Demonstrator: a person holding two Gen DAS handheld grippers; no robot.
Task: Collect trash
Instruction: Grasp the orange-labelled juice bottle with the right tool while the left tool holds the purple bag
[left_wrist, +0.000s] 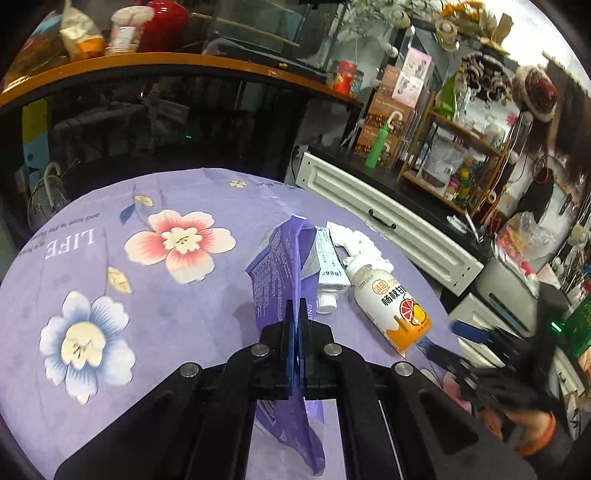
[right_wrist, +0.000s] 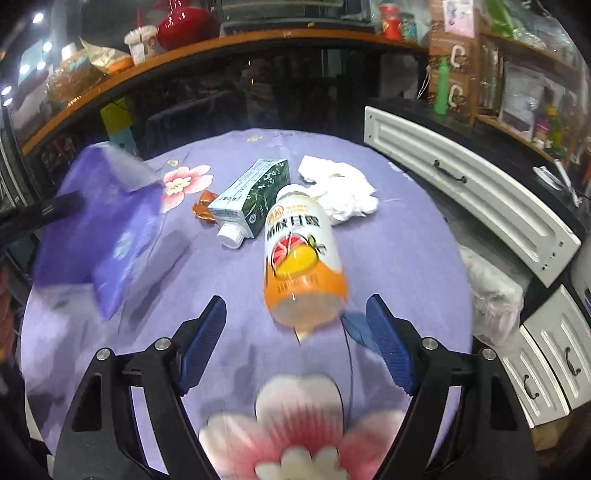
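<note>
Floral tablecloth (right_wrist: 406, 258), red vase (left_wrist: 162, 26), white drawers (right_wrist: 472, 192).

A purple pouch (left_wrist: 275, 258) hangs pinched upright; bottle (right_wrist: 301, 254), carton (right_wrist: 251, 195) and tissue (right_wrist: 343, 188) lie clustered.

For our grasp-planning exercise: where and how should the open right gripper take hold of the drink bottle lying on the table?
Probably across the drink bottle body's orange lower half, from its base end. It lies on its side, base towards the right gripper, whose open jaws could straddle its round sides.
</note>
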